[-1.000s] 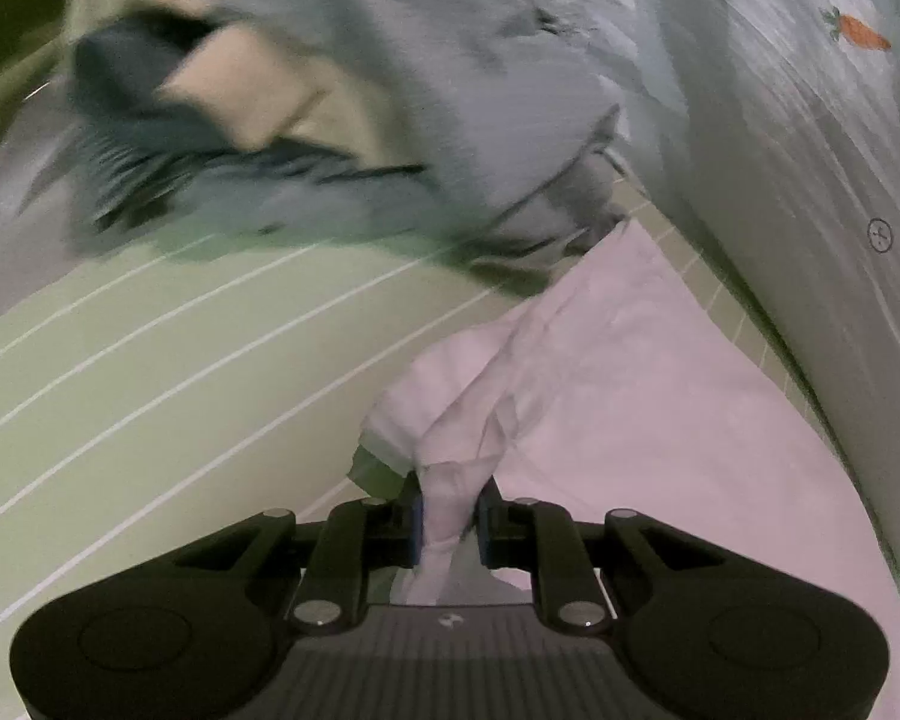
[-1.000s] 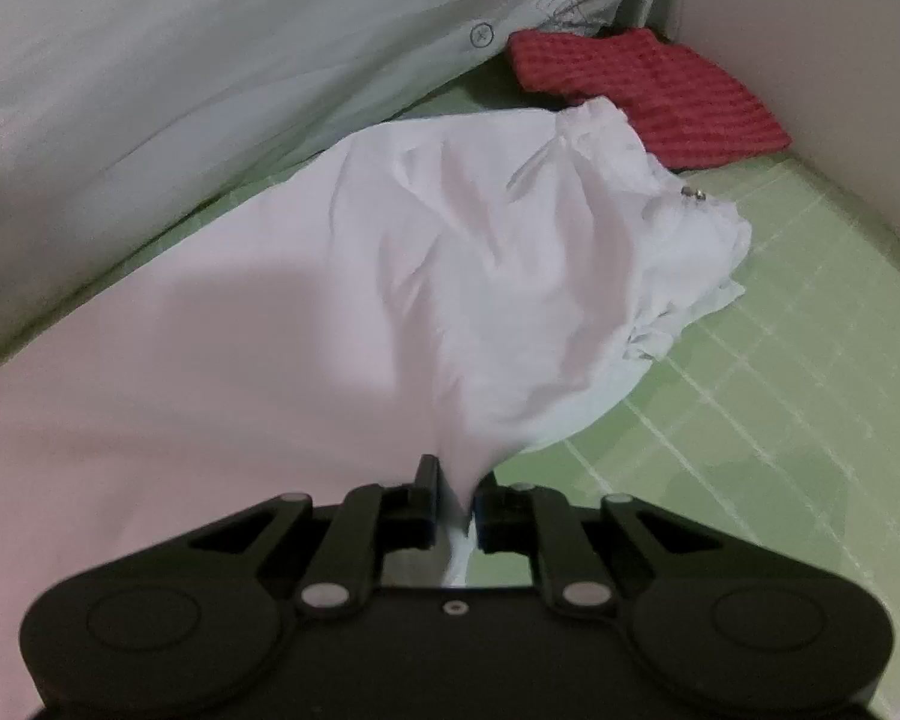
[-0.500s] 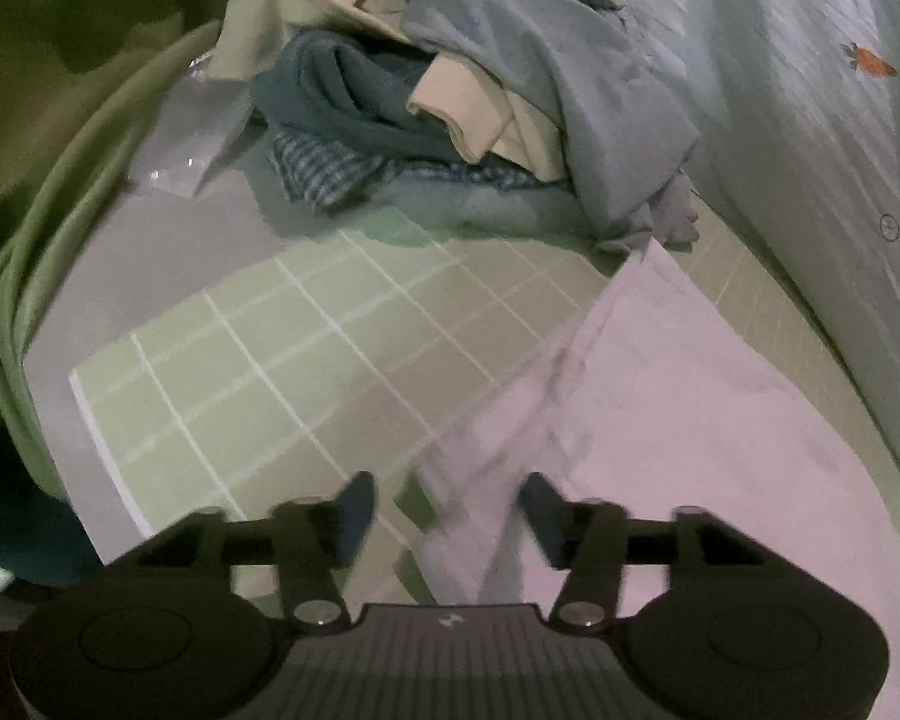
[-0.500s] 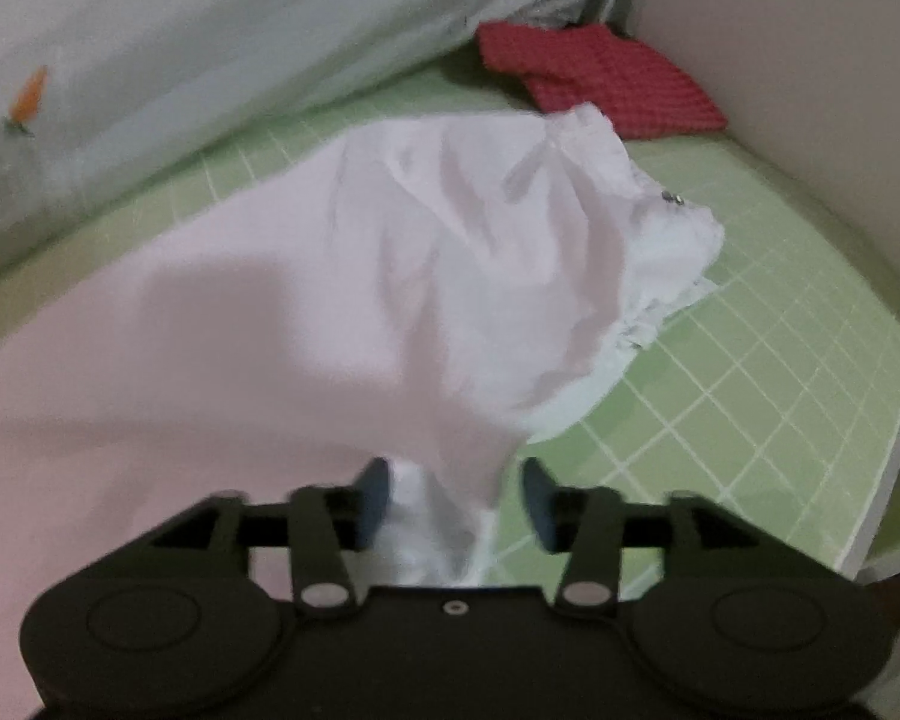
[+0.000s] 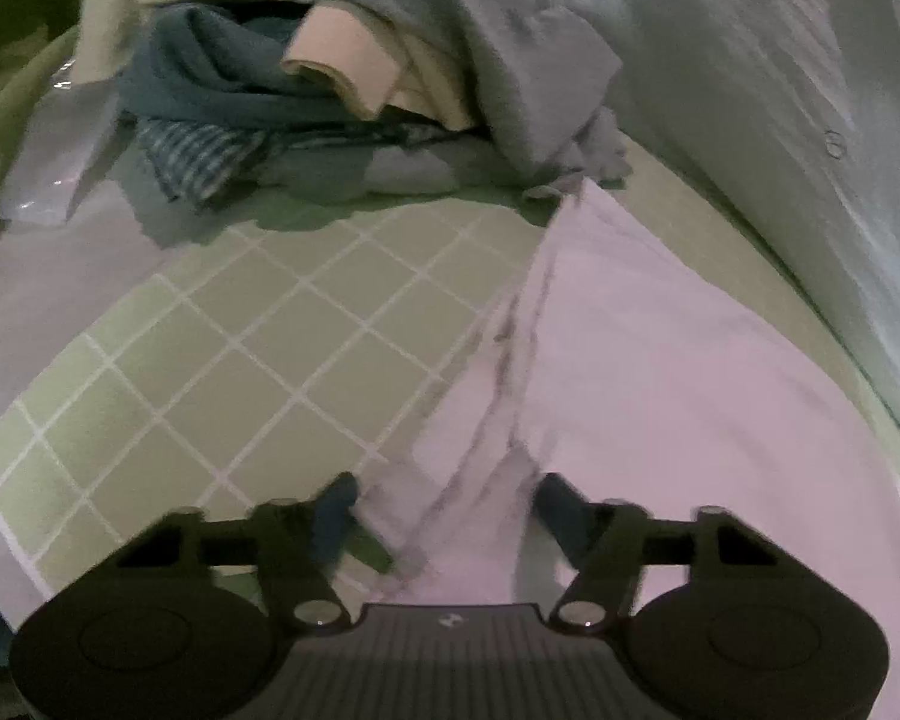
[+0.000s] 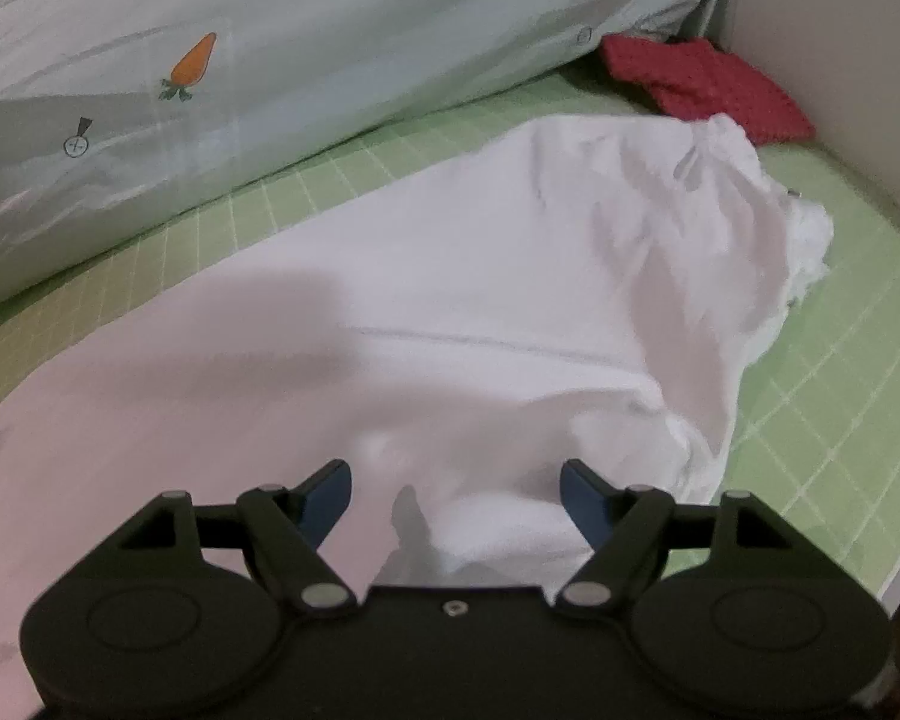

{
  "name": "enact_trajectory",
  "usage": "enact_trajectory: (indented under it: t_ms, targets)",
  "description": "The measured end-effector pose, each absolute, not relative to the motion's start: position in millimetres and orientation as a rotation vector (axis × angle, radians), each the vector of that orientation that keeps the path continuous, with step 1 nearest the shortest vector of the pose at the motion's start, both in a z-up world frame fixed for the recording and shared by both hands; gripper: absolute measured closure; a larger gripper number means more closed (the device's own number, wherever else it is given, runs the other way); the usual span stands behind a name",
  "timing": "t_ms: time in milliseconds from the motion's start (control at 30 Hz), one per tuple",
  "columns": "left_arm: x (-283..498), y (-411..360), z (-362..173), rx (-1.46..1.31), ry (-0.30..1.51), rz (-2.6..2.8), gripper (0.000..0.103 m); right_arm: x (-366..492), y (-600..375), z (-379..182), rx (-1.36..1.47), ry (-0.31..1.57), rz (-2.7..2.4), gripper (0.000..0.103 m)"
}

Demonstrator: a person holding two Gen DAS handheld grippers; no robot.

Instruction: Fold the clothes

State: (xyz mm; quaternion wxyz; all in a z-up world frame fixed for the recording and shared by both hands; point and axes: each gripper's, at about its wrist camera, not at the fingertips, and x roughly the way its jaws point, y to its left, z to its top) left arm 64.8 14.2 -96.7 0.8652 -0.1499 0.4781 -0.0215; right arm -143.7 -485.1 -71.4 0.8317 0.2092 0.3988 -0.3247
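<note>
White thin cotton garment (image 6: 450, 312) lies spread on green grid-checked bed sheet (image 5: 258, 348): light, limp, creasing easily. Left tongs (image 5: 444, 504) and right tongs (image 6: 456, 492) gape released; best pinched at hem corners.

The left gripper (image 5: 444, 501) is spread wide, its blue-padded fingers (image 5: 333, 507) clear of each other with nothing clamped between them. The right gripper (image 6: 456, 489) is likewise spread wide, its fingers (image 6: 582, 489) gripping nothing, both pointing forward and low.
</note>
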Motion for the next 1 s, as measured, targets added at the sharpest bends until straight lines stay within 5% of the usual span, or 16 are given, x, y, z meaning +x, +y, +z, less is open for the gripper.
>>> enact_trajectory:
  t_ms: [300, 733, 1000]
  targets:
    - [73, -5, -78, -0.28, 0.967, -0.113, 0.09, -168, -488, -72, 0.498, 0.828, -0.707, 0.026]
    - [74, -125, -3, -0.362, 0.777, -0.324, 0.096, -196, -545, -62, 0.537, 0.802, -0.667, 0.027]
    - [30, -258, -43, -0.212, 0.901, -0.469, 0.096, -220, -597, -64, 0.553, 0.806, -0.671, 0.027]
